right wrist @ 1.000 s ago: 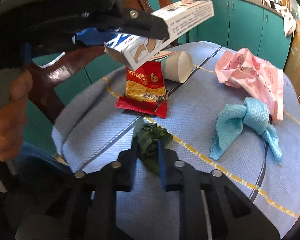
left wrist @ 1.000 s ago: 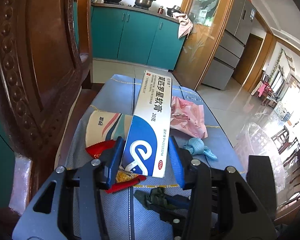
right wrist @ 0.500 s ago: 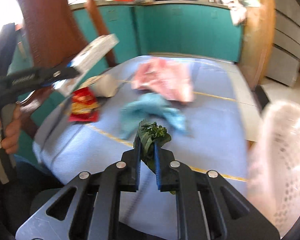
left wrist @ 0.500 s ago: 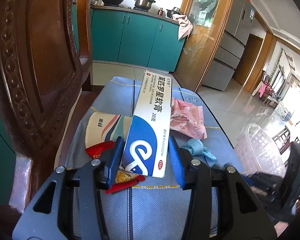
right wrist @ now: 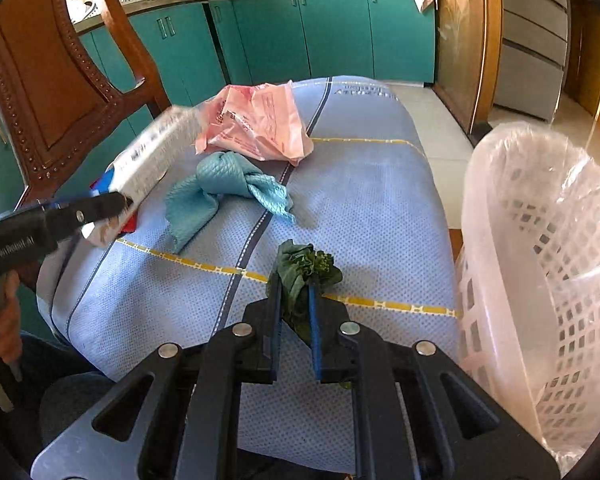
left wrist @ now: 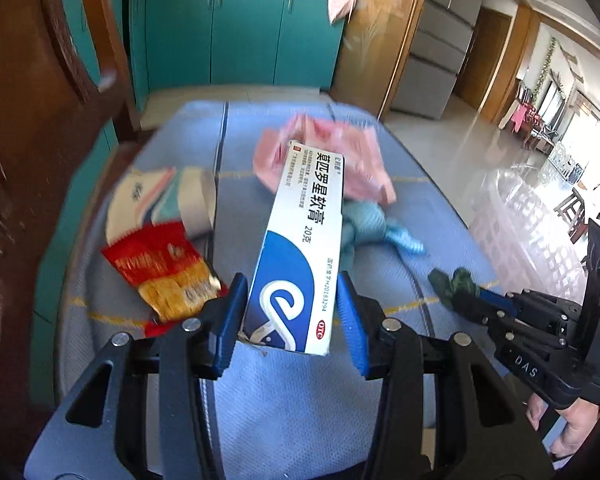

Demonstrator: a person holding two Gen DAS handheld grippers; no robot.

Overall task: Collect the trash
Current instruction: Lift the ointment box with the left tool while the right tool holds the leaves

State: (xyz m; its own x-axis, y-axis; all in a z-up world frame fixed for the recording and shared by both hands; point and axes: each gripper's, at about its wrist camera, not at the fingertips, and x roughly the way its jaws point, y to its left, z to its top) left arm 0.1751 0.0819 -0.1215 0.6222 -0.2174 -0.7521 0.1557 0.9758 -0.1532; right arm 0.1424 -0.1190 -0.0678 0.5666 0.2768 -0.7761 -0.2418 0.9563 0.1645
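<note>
Blue-clothed table [right wrist: 380, 208] below, right gripper [right wrist: 294, 312] clamping wilted greens [right wrist: 304, 272] has swung beside the lined basket [right wrist: 540, 240] to its right, left gripper [left wrist: 292, 320] following, pinching the ointment box [left wrist: 300, 256].

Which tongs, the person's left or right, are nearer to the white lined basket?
Right. The right tongs, shut on a vegetable scrap, are just beside the basket. The left tongs, holding the ointment box, are across the table from it.
</note>
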